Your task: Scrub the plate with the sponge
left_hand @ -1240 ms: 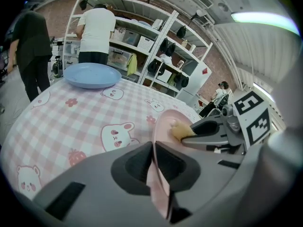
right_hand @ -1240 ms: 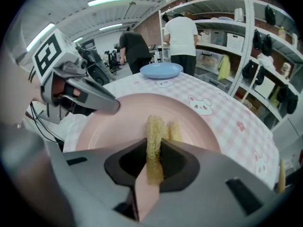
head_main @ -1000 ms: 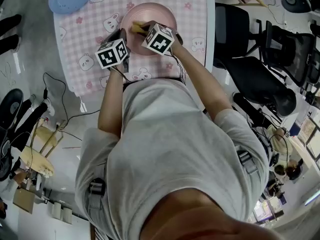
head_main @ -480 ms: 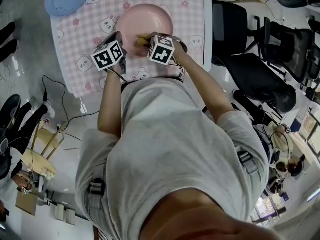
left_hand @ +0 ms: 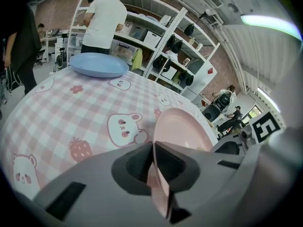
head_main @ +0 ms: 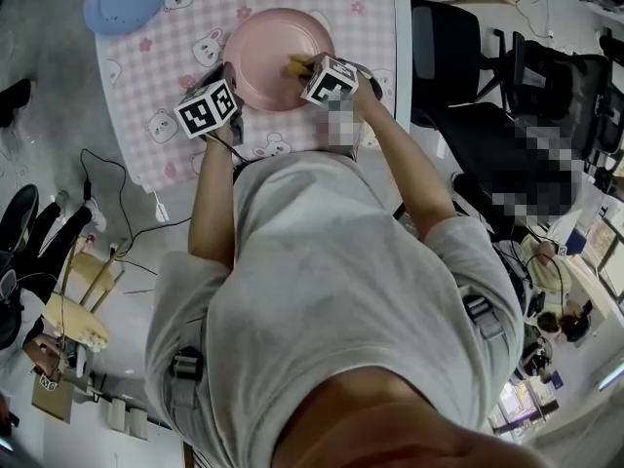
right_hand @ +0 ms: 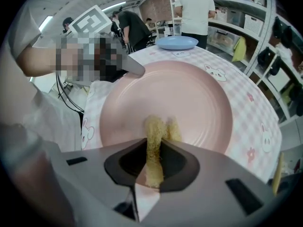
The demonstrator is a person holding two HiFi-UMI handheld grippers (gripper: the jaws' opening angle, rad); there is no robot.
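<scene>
left gripper (head_main: 232,78) fingers clamp plate (head_main: 273,42) rim at 8 o'clock | right gripper (head_main: 307,68) fingers pinch sponge (head_main: 295,65) on plate near 4 o'clock | risk: hard strokes may twist rim loose

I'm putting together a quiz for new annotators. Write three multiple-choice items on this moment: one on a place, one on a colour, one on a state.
1. Where is the sponge?
A. on the blue plate
B. on the pink plate
C. on the tablecloth

2. What colour is the sponge?
A. yellow
B. green
C. white

3. What is the left gripper doing?
A. hanging open
B. shut on the pink plate
C. shut on the sponge

Answers:
1 B: the right gripper presses the sponge onto the pink plate.
2 A: the sponge shows yellow between the jaws.
3 B: the pink plate's rim stands clamped between the left gripper's jaws.
</scene>
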